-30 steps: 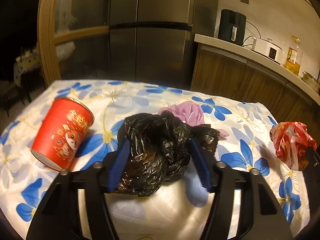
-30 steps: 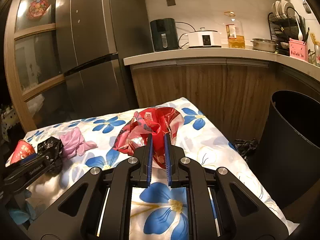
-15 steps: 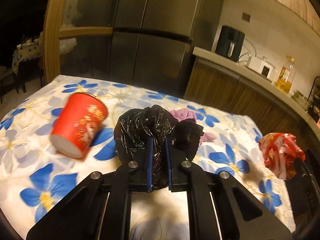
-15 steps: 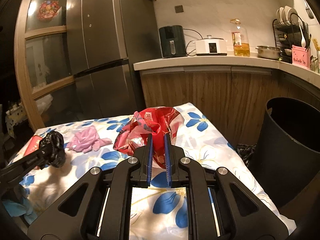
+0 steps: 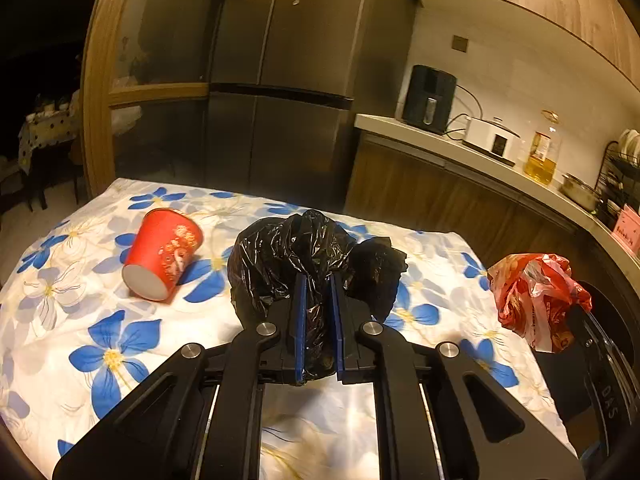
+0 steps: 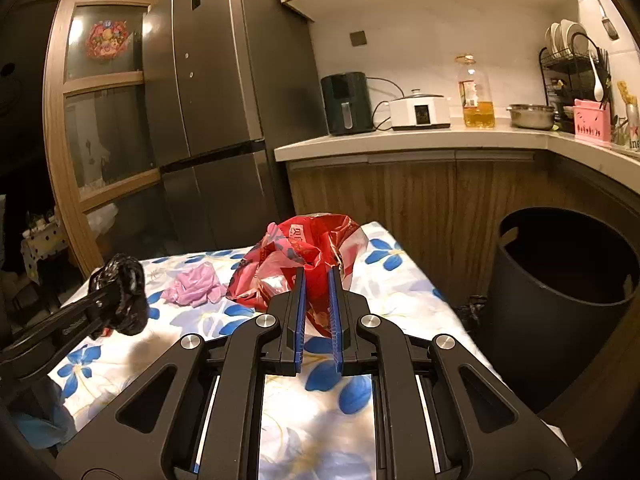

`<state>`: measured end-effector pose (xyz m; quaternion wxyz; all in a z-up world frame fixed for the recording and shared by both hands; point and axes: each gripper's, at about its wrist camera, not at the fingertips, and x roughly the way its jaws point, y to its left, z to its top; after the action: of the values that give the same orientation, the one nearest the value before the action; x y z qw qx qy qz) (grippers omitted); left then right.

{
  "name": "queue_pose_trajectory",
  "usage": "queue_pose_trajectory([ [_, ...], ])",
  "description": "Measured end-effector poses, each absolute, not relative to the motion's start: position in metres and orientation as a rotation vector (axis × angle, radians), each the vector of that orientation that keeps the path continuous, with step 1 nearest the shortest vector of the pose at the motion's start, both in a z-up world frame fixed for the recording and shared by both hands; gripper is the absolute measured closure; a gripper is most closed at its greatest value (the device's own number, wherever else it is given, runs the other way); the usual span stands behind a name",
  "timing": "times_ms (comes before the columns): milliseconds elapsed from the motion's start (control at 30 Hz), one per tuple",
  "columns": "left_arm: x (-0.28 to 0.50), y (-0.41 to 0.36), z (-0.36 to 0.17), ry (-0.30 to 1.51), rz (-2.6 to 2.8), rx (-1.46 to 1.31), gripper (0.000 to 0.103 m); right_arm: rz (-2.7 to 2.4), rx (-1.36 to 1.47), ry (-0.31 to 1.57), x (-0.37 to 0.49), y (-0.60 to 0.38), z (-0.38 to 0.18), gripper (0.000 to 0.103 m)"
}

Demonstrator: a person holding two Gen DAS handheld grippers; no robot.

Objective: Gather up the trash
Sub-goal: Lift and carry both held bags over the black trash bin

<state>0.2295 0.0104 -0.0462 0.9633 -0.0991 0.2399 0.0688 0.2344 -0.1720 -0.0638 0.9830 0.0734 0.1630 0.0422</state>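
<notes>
My left gripper (image 5: 318, 284) is shut on a crumpled black plastic bag (image 5: 280, 256), held above the flowered tablecloth (image 5: 100, 340). In the right wrist view that same black bag (image 6: 120, 284) hangs at the left, clear of the cloth. My right gripper (image 6: 318, 280) is shut on a crumpled red plastic bag (image 6: 304, 252), also lifted; in the left wrist view the red bag (image 5: 536, 296) shows at the right. A red paper cup (image 5: 162, 260) lies on its side on the cloth. A pink crumpled glove (image 6: 196, 288) rests on the table between the two bags.
A tall black bin (image 6: 560, 300) stands open on the floor right of the table. A dark scrap (image 6: 472, 312) lies on the floor by its base. Behind are a grey fridge (image 6: 224, 120) and a wooden counter (image 6: 420, 148) with appliances and an oil bottle.
The left jaws closed on the black bag and lifted it off the cloth. Both grippers rose with their bags and the views shifted toward the counter and bin.
</notes>
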Motion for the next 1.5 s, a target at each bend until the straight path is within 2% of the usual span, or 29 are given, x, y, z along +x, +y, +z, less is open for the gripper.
queue_pose_trajectory([
  [733,0.221,-0.116,-0.015,0.430,-0.080,-0.083,0.092,-0.066,0.187,0.221,0.179,-0.265,-0.034,0.093],
  [1500,0.243,-0.283,0.007,0.379,-0.403,0.026,0.092,-0.307,0.236,0.161,0.172,-0.390,-0.027,0.093],
])
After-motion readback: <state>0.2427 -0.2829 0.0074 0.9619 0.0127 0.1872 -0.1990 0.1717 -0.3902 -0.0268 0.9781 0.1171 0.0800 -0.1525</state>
